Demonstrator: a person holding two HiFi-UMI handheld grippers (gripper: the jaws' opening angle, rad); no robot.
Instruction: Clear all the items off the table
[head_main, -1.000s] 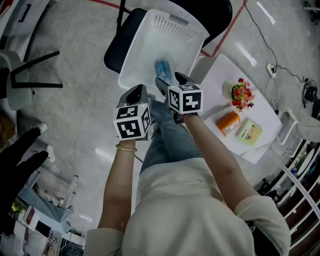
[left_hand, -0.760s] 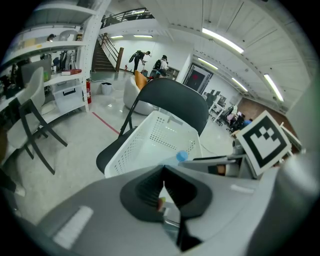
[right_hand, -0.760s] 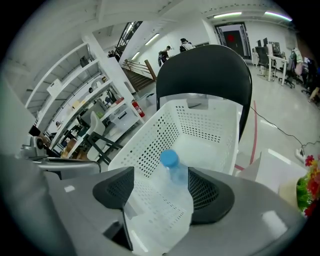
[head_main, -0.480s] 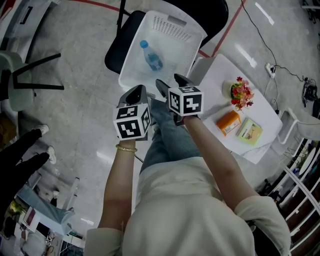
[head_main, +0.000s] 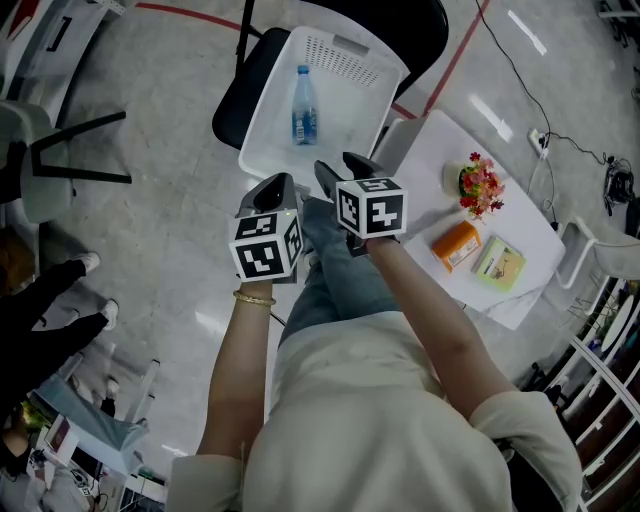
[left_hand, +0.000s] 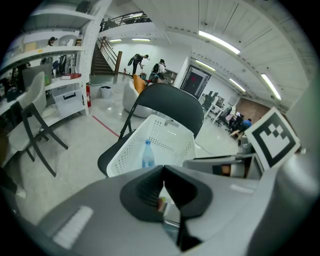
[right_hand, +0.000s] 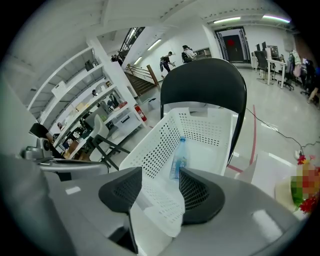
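Observation:
A clear water bottle (head_main: 303, 105) with a blue label lies loose in the white perforated basket (head_main: 350, 60), its cap toward the far wall. It also shows as the bottle (left_hand: 147, 155) and the bottle (right_hand: 179, 159) in the two gripper views. My right gripper (head_main: 345, 166) hovers at the basket's near rim, open, its jaws having just been closing with nothing between them (right_hand: 160, 187). Beside it to the left, my left gripper (head_main: 275, 184) is shut and empty (left_hand: 163, 172). A flower pot (head_main: 482, 188), an orange box (head_main: 457, 245) and a green box (head_main: 498, 263) stand on the white table (head_main: 430, 150).
The basket rests on a black chair (head_main: 240, 90). The table stands to my right, its corner close to the basket. A cable (head_main: 520, 70) and a red floor line (head_main: 460, 55) run behind it. Another chair's legs (head_main: 70, 150) and a person's feet (head_main: 95, 300) are at the left.
The bottle has left the right gripper and slid deeper into the basket, turning cap-first toward the far wall. The right gripper's jaws have narrowed and it has drawn back slightly. The left gripper stayed put.

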